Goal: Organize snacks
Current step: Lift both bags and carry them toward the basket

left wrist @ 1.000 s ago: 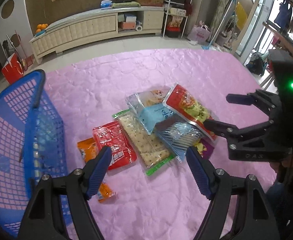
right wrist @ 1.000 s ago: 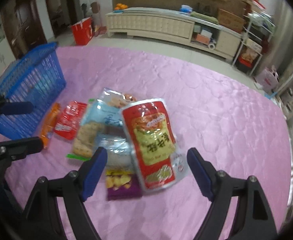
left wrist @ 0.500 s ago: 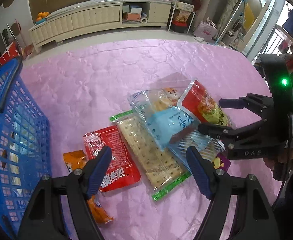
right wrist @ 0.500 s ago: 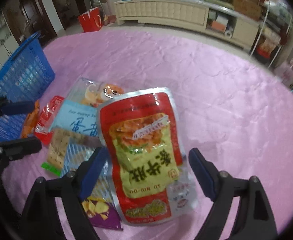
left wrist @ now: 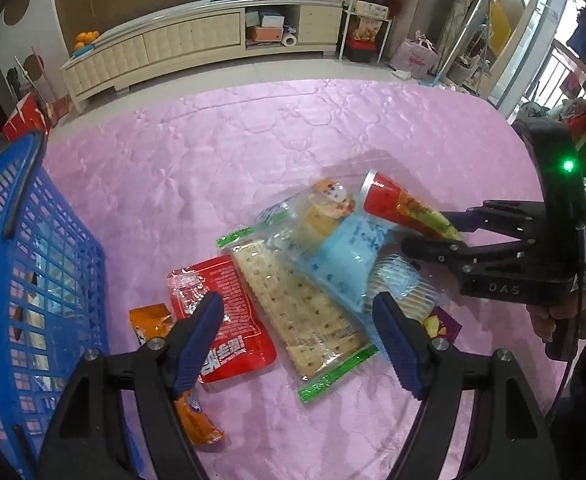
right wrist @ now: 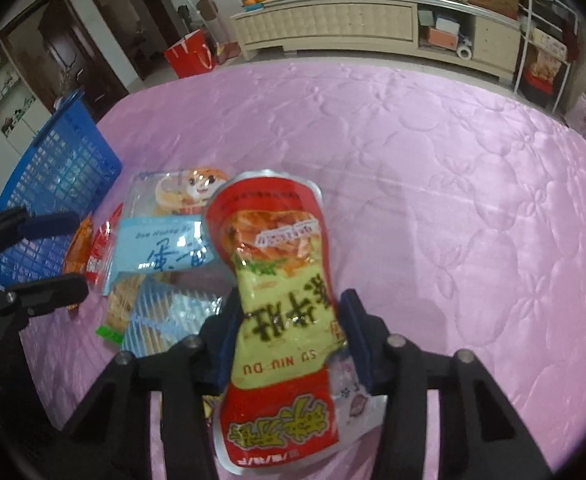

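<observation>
My right gripper (right wrist: 289,332) is shut on a red and yellow snack pouch (right wrist: 277,280), squeezing its middle. The pouch (left wrist: 405,208) and the right gripper (left wrist: 449,236) also show at the right of the left wrist view. My left gripper (left wrist: 299,344) is open and empty, low over a cracker pack (left wrist: 297,304) and a red sachet (left wrist: 225,320). A blue-labelled clear bag (left wrist: 333,248) lies on the crackers. An orange packet (left wrist: 189,412) lies by the blue basket (left wrist: 13,264).
The snacks lie on a pink quilted cover (left wrist: 233,148). A purple packet (left wrist: 441,326) and a clear wafer pack (left wrist: 405,284) lie under the right gripper. A cream sideboard (left wrist: 165,48) stands beyond the floor. The blue basket (right wrist: 61,176) holds several packets.
My right gripper has closed on the red and yellow pouch and tilted it up off the pile. My left gripper has come lower and closer over the crackers, still open.
</observation>
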{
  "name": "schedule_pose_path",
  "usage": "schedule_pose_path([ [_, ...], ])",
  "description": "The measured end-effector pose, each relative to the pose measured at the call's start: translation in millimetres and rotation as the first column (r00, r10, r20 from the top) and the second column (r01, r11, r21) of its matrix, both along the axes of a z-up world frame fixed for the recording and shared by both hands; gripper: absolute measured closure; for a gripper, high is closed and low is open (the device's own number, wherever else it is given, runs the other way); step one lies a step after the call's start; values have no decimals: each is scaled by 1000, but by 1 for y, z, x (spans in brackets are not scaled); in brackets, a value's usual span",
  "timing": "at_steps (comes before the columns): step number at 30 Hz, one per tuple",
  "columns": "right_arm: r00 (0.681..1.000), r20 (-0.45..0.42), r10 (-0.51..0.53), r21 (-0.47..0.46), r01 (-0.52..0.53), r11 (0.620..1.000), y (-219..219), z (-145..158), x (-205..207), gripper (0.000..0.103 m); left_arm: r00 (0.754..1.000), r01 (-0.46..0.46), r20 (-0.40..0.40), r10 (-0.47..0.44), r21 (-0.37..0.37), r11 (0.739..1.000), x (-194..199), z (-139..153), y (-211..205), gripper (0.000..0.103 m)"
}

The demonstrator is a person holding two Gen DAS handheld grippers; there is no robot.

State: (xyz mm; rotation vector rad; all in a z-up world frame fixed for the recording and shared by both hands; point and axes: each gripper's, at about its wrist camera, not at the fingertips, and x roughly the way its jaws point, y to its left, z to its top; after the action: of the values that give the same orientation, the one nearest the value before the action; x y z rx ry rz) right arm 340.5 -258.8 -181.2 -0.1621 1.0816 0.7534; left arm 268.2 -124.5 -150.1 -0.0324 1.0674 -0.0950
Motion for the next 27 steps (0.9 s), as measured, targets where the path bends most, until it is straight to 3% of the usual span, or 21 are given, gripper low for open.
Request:
schedule_pose_path([
  [7,997,19,-81,-55,82,995,-1,11,-7,57,1000,29,-2,-29,49,998,8,7,-11,28],
  [11,985,59,-161,-24,163,986,-9,29,-13,58,999,48,-10,-47,86,995,20,8,-16,28],
  [16,981,70,-181,-15,183,983,-14,38,-20,58,988,148,-60,-142,111,983,36,6,-26,28],
  [23,978,44,-203,-39,205,978,-14,35,-14,58,951,305,-138,-278,241,922,58,-3,-48,28],
  [27,976,43,-214,-63,217,974,-15,33,-14,57,932,354,-190,-309,292,889,73,-14,-58,28],
])
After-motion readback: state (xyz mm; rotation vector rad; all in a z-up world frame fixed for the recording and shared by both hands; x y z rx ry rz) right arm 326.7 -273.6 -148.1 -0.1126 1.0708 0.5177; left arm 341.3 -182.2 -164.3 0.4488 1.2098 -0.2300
